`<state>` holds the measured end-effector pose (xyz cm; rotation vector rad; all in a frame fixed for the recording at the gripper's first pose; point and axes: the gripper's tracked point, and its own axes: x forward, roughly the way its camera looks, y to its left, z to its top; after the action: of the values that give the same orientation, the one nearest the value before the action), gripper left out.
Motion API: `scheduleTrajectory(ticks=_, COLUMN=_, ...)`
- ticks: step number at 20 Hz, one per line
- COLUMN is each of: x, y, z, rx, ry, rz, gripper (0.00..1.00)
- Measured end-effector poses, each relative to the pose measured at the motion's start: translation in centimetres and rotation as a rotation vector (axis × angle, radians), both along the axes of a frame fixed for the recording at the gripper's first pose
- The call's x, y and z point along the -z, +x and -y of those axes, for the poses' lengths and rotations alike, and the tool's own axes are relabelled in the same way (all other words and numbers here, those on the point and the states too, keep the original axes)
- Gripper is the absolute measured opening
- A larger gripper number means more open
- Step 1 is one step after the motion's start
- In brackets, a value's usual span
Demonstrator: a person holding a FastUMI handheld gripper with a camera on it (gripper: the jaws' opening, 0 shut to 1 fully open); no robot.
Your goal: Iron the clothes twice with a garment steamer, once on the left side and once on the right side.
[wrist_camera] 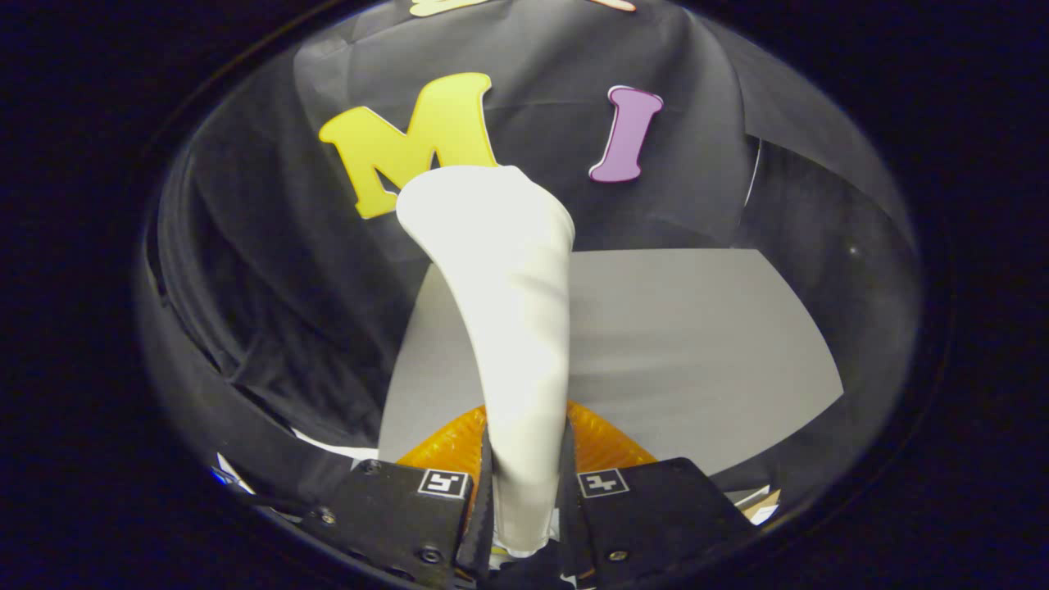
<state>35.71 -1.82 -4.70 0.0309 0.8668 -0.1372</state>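
The jaws (524,492) are clenched on the garment steamer (504,328). Both fingers (479,508) press on its lower end, one from each side, and the steamer sits tight between them.

The garment steamer is white and smooth. It is thin where the fingers hold it. From there it goes up and away from the jaws and bends a bit to the left. At the far end it gets wide, like a flat head. That wide end is well beyond the fingers and is in front of the black cloth wall (262,270).

Behind the steamer there is a gray tabletop (697,344). It is flat and bare. It shows mostly to the right of the steamer, and a thin strip of it shows to the left of the steamer too. I cannot tell if the steamer touches the tabletop or is held above it.

Just beside the steamer's lower end, on both sides, there is an orange ribbed part (447,447). It is right ahead of the fingers and touches or nearly touches the steamer. I cannot tell what it is.

The black cloth hangs in folds to the left of the steamer and behind it.
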Motion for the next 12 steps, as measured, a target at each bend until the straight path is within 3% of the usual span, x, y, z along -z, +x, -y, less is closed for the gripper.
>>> scheduleTrajectory(ticks=5, x=-4.1, y=-4.4, z=-3.9, rx=-0.046, ry=0.070, rz=0.103, gripper=0.35)
scheduleTrajectory(ticks=8, x=-8.3, y=-6.8, z=-6.6, rx=-0.083, ry=0.092, rz=0.232, gripper=0.35)
scheduleTrajectory(ticks=12, x=-13.6, y=-10.1, z=-9.8, rx=-0.137, ry=0.050, rz=0.393, gripper=0.35)
